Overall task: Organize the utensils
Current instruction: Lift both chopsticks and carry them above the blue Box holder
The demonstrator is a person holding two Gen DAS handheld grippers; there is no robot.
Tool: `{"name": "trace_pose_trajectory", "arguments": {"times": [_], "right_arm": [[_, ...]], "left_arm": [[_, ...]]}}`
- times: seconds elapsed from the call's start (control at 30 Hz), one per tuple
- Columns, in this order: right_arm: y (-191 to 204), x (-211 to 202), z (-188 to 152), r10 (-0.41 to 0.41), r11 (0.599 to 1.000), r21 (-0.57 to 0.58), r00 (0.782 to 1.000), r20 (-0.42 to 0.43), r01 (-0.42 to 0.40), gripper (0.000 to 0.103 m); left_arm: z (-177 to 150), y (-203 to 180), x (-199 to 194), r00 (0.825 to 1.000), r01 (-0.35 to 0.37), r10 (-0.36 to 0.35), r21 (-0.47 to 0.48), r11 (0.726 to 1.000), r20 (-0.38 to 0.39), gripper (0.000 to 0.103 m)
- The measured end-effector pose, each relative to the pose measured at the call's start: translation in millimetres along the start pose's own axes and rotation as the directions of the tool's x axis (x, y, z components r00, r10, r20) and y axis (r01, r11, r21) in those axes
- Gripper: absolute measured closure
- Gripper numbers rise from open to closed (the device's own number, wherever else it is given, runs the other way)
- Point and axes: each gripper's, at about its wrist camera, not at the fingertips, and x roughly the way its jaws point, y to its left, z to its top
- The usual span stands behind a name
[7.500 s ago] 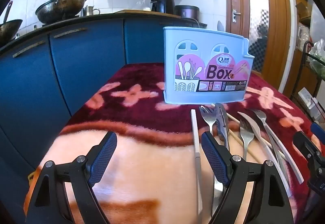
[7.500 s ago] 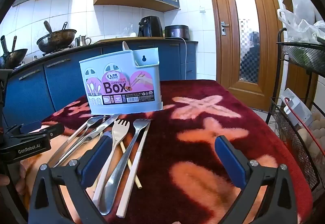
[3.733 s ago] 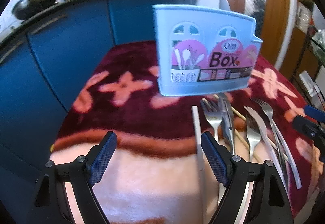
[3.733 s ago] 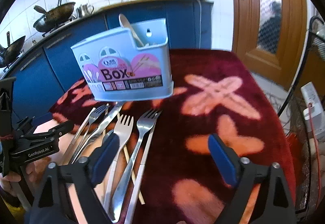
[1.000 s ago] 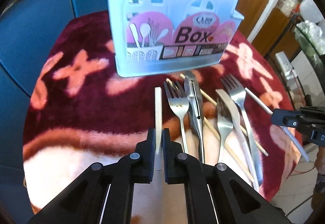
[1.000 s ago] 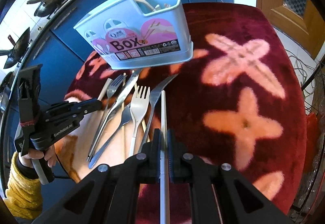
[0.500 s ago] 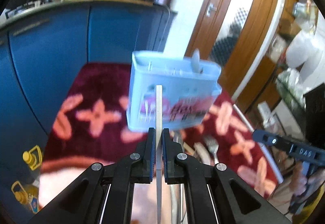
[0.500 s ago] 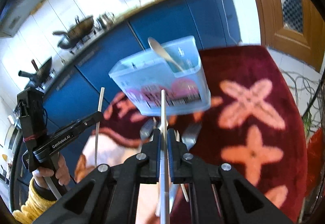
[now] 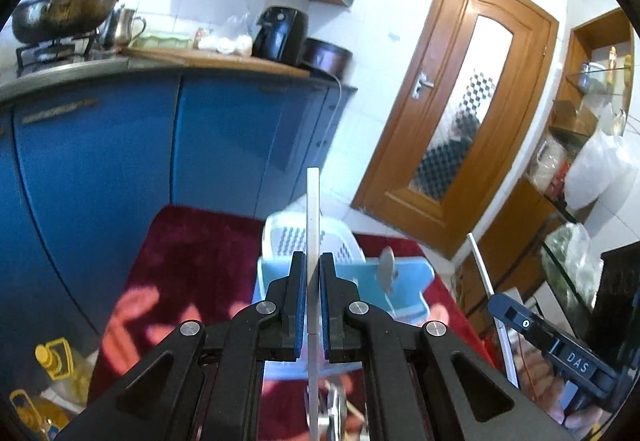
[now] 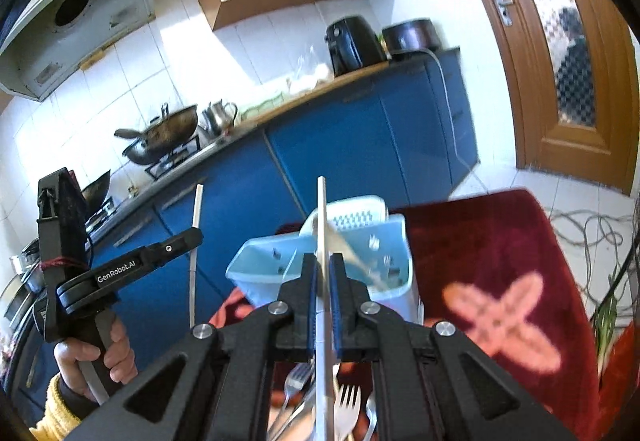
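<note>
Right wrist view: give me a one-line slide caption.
Right gripper shut on a white chopstick, raised above the pale blue utensil box.

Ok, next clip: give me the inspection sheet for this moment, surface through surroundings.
Surface: table under a dark red cloth with pink flower shapes.
Job's things: light blue utensil box stands open-topped with a spoon in it; forks lie on the cloth nearer the camera.
Clutter: nothing seen on the table beyond the utensils.
Grippers: left gripper shut on a white chopstick; right gripper shut on a second chopstick; both raised above the box.
Cables: tangled cords on the floor; white cord down the cabinet.
Surroundings: blue cabinets, wok, wooden door.
</note>
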Motion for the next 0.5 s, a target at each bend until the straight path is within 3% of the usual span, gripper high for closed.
{"name": "trace_pose_trajectory", "arguments": {"times": [0.3, 0.5], "right_arm": [[2.5, 28.2, 24.8, -0.003, 0.998, -0.058, 0.993, 0.116, 0.01, 0.095], [-5.9, 58.6, 32.9, 0.021, 0.999, -0.047, 0.985, 0.17, -0.014, 0.095]], "left_arm": [[36.0, -0.6, 20.3, 0.988, -0.057, 0.055, 0.011, 0.998, 0.142, 0.097], [53.0, 3.7, 36.7, 0.98, -0.066, 0.066, -0.004, 0.998, 0.186, 0.097]]}}
